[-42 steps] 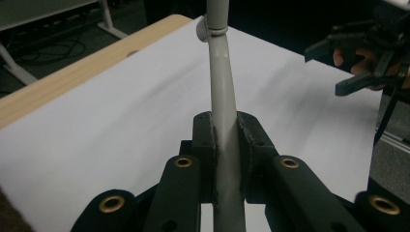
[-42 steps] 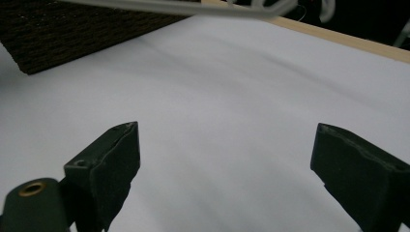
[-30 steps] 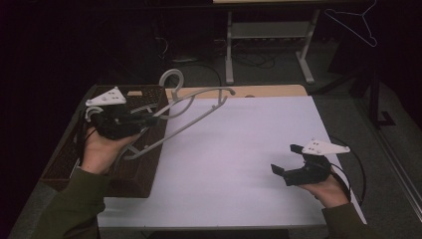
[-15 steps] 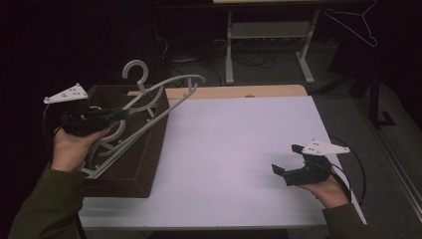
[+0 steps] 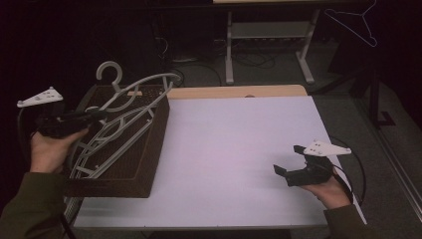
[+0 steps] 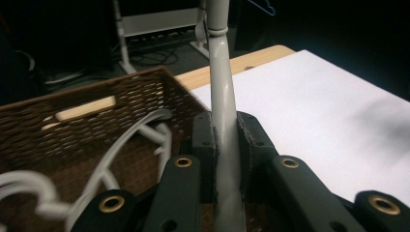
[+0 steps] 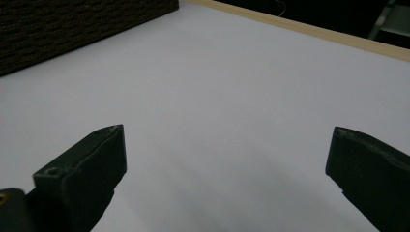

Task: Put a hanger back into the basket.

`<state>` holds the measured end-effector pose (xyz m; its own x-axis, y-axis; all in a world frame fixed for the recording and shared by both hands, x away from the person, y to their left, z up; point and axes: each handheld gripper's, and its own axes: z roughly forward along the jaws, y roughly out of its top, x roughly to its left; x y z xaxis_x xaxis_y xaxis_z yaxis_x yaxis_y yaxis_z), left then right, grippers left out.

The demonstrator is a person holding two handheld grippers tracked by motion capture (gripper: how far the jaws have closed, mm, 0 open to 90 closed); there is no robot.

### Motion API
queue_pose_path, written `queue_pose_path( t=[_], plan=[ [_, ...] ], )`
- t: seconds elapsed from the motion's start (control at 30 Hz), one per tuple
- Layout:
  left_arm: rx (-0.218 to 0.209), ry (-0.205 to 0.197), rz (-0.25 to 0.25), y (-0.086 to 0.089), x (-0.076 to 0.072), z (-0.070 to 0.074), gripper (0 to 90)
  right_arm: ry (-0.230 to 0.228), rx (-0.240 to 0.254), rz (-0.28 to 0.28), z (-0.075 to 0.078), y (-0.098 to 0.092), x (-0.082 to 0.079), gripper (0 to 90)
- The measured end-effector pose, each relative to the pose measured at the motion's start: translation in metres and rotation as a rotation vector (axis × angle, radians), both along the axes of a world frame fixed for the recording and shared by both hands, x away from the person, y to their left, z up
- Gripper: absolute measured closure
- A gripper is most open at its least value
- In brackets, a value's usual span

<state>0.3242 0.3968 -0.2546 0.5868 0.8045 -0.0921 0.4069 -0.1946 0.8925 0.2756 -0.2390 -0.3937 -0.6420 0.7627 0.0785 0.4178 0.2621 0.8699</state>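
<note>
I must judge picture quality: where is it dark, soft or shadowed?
High view: dim, surroundings nearly black, white table sheet brightest. Left gripper view: the grey hanger is sharp between the tongs, its top edge softer. Right gripper view: the near tongs look blurred, a faint shadow between them.

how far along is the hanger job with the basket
Early to midway, by the look of it. Done: the left gripper has its fingers clamped on a grey hanger. In hand: that hanger is held over the wicker basket, where more hangers lie. Left: the right gripper hovers open over the white table, holding nothing.
</note>
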Motion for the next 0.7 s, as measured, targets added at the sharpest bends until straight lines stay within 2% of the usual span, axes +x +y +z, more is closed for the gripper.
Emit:
queue_pose_path(
  t=[0.13, 0.33, 0.47, 0.57, 0.7],
  plan=[
    [-0.007, 0.010, 0.025, 0.019, -0.003, -0.005, 79.7, -0.001, -0.003, -0.005, -0.001, -0.001, 0.000, 0.2],
    [0.016, 0.027, 0.058, 0.041, -0.007, -0.014, 79.6, 0.002, -0.006, -0.005, -0.002, 0.001, 0.001, 0.2],
    [0.036, 0.051, 0.055, 0.048, -0.005, -0.020, 79.6, 0.006, -0.011, -0.001, -0.002, 0.002, 0.002, 0.2],
    [0.037, 0.062, 0.054, 0.049, -0.001, -0.025, 79.6, 0.007, -0.012, 0.000, -0.002, 0.003, 0.002, 0.2],
    [0.045, 0.096, 0.053, 0.048, 0.007, -0.035, 79.6, 0.008, -0.011, -0.002, -0.002, 0.002, 0.002, 0.2]
  ],
)
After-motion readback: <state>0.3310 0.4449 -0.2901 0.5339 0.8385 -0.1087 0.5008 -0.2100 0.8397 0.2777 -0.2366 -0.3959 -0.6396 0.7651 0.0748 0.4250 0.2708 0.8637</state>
